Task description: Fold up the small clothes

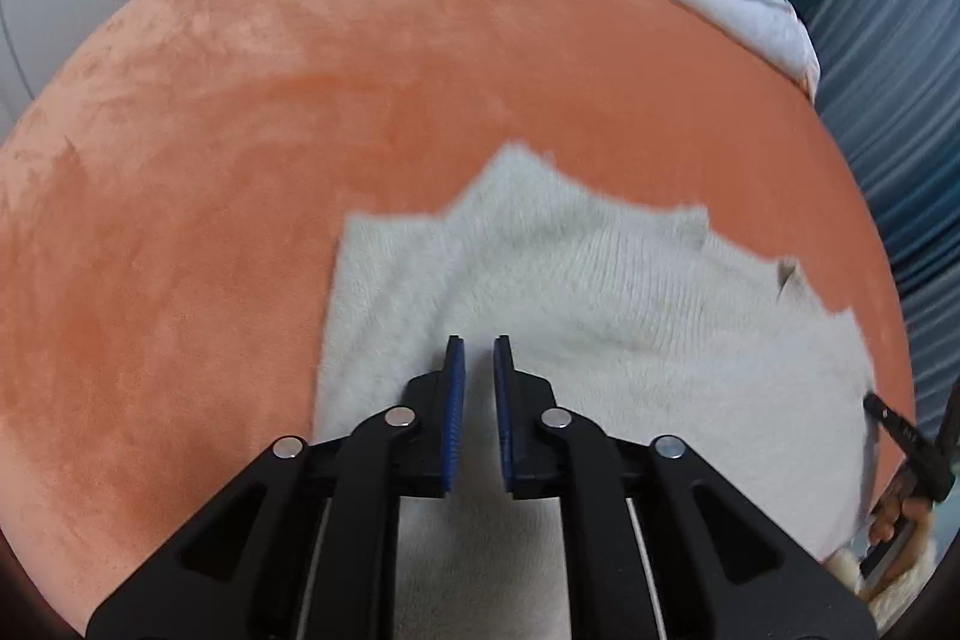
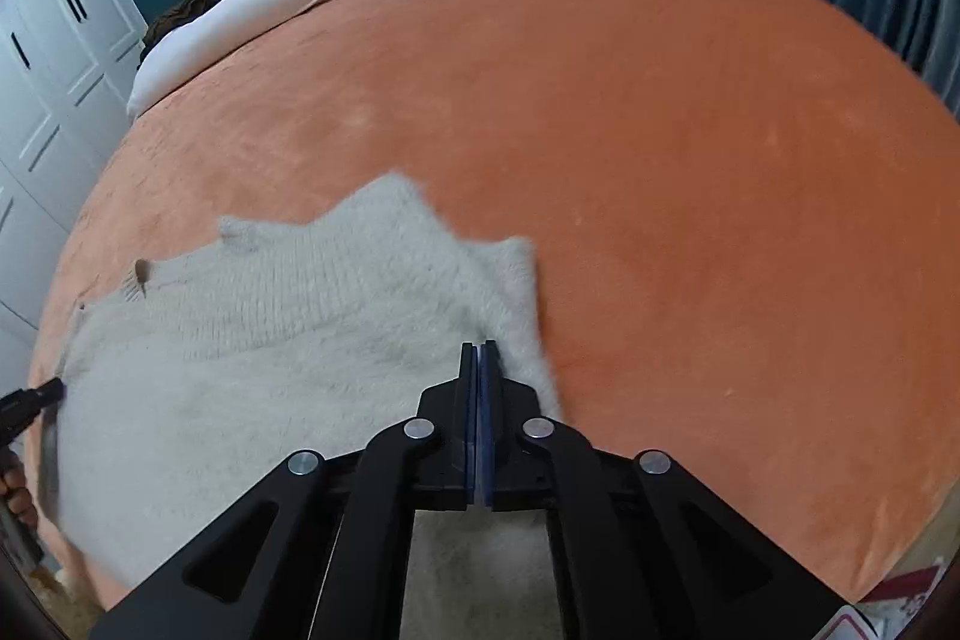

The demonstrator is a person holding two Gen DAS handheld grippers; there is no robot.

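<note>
The fluffy white sweater [image 1: 540, 292] lies flat on the orange blanket [image 1: 300, 100]; it looks light, soft and floppy, so I would take it at an edge or corner. The left gripper [image 1: 478, 358] stands a little apart, empty; the right gripper [image 2: 479, 361] is closed, empty. The near hem is hidden behind the grippers; the edges are blurred.

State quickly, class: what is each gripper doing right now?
Left gripper: open a little, nothing between its pads, above the fluffy white knitted garment.
Right gripper: shut, apparently holding nothing.
</note>
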